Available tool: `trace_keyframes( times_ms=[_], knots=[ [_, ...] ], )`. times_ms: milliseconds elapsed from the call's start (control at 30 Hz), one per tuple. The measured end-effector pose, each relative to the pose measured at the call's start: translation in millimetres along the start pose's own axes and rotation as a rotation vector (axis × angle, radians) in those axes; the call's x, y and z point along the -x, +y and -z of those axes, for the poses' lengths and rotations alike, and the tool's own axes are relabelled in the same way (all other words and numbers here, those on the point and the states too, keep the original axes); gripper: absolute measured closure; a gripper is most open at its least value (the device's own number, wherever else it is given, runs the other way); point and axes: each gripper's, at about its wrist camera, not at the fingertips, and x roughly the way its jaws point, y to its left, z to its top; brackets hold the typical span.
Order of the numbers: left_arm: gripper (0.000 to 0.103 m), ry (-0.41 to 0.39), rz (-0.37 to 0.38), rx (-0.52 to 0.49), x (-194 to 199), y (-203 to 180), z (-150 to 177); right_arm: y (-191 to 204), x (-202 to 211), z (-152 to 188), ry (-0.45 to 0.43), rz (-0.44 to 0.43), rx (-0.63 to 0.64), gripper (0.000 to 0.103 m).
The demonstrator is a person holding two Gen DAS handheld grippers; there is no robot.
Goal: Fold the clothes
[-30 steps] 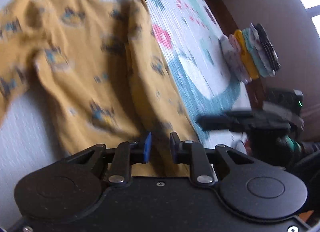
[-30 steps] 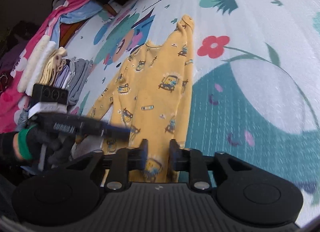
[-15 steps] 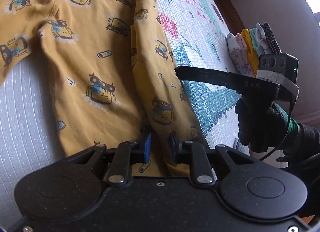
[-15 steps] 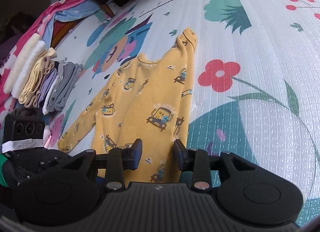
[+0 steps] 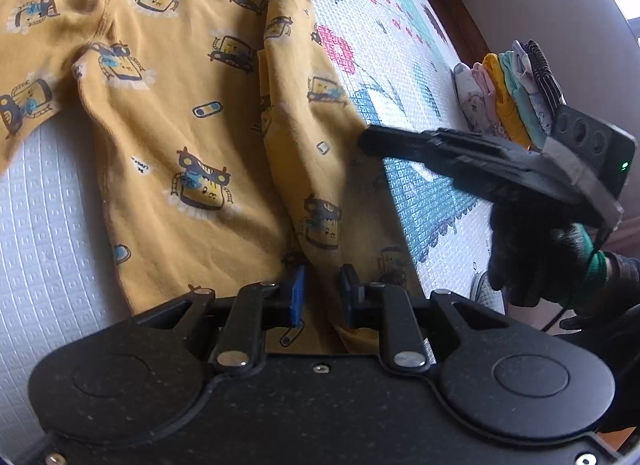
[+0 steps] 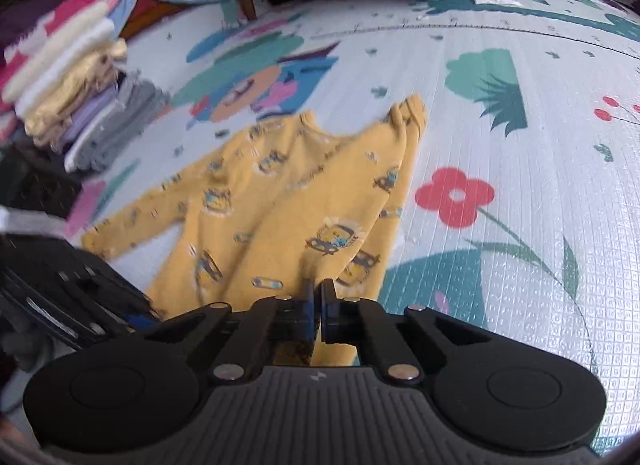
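My left gripper (image 5: 320, 285) is clamped on the near hem of the mustard-yellow long-sleeved cotton top with cartoon prints (image 5: 168, 113), which lies spread on the white patterned foam mat (image 6: 500, 137). My right gripper (image 6: 316, 301) is closed on the top's raised right edge. My grippers cover the hem.

The shirt (image 5: 168, 113) is mustard yellow, printed with small blue-and-black cartoon cars. The mat (image 6: 520, 153) is white with a red flower, green plants and teal patches. The left gripper (image 5: 320, 289) is black with one blue finger pad.
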Motion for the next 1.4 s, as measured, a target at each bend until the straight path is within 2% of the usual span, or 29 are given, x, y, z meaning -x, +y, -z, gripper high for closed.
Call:
trace_keyframes(
  times_ms=[100,200,267,433,567,667,733,867,967,1267,1300,1333,1400],
  knots=[
    [0.084,0.0,-0.006,-0.012,1,-1,-1,-11,11,-2,-0.02,0.001,-0.076,0.098],
    [0.084,-0.001,-0.007,-0.008,1,-1,-2,-31,-3,9,0.053,0.035,-0.175,0.097],
    [0.084,-0.002,-0.012,-0.006,3,-1,-4,-36,-7,13,0.062,0.029,-0.2,0.097],
    [0.084,-0.093,-0.026,0.013,19,1,-18,-24,0,13,0.04,0.1,-0.138,0.091],
    [0.084,-0.153,-0.052,-0.051,26,0,-40,-7,11,11,-0.018,0.146,0.009,0.087],
    [0.084,-0.173,-0.083,-0.113,20,1,-64,9,10,9,-0.041,0.108,0.133,0.087],
    [0.084,-0.169,-0.085,-0.129,16,6,-74,15,3,11,-0.015,0.082,0.166,0.087],
    [0.084,-0.193,-0.01,-0.063,15,20,-87,18,-8,17,0.051,0.06,0.172,0.084],
    [0.084,-0.212,0.03,-0.024,15,25,-94,18,-9,20,0.059,0.057,0.161,0.08],
    [0.084,-0.164,0.039,-0.061,-4,15,-107,15,-14,11,0.037,0.043,0.184,0.075],
    [0.087,-0.16,0.038,-0.055,-6,17,-107,14,-16,10,0.042,0.041,0.183,0.075],
    [0.098,-0.154,0.044,-0.046,-7,18,-108,13,-17,10,0.047,0.038,0.183,0.075],
    [0.1,-0.155,0.085,-0.005,-8,23,-106,12,-18,11,0.049,0.026,0.185,0.072]
  ],
)
